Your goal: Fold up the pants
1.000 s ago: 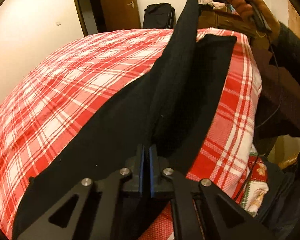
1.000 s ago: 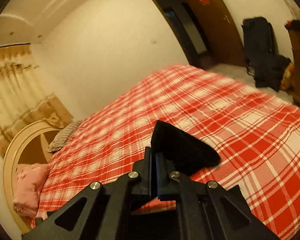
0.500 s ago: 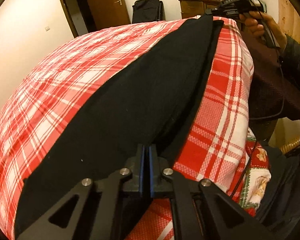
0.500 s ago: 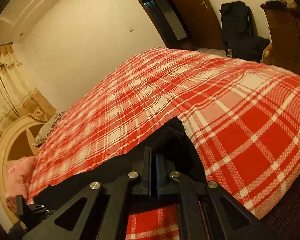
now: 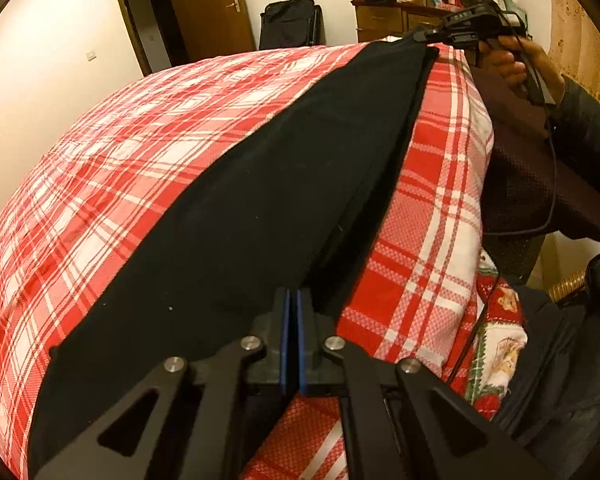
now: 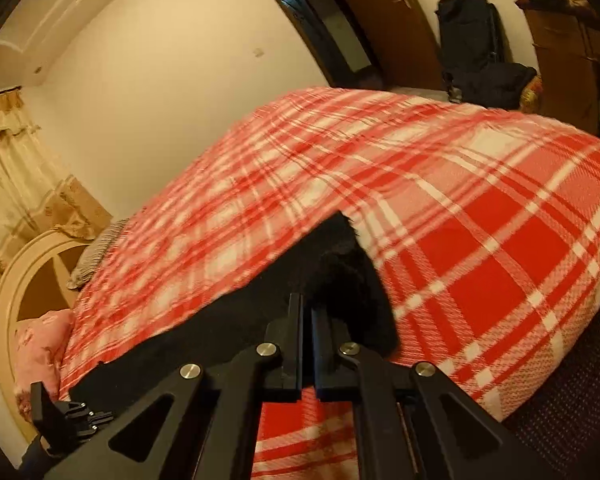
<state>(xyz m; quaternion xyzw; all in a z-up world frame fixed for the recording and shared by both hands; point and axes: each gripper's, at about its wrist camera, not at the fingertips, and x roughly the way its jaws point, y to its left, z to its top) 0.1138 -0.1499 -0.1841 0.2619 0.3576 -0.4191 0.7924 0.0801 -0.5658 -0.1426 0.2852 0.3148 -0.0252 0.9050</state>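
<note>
Black pants [image 5: 260,208] lie stretched along the near edge of the bed with the red plaid cover [image 5: 140,120]. My left gripper [image 5: 291,304] is shut on one end of the pants. My right gripper [image 6: 308,312] is shut on the other end [image 6: 340,264], low at the bed surface. In the left wrist view the right gripper [image 5: 424,36] shows at the far end of the cloth, held by a hand. In the right wrist view the left gripper [image 6: 60,412] shows at the lower left. One leg lies folded over the other.
The bed edge drops to the right in the left wrist view, with dark bags [image 5: 572,360] on the floor beside it. A wooden dresser [image 5: 396,20], a black suitcase [image 5: 288,24] and a door [image 5: 208,8] stand beyond the bed. Headboard [image 6: 24,272] and pink pillow [image 6: 36,352] at left.
Both grippers have come down with the pants. The right end, held high in the air a second ago, now lies on the bed and the cloth is flat.
</note>
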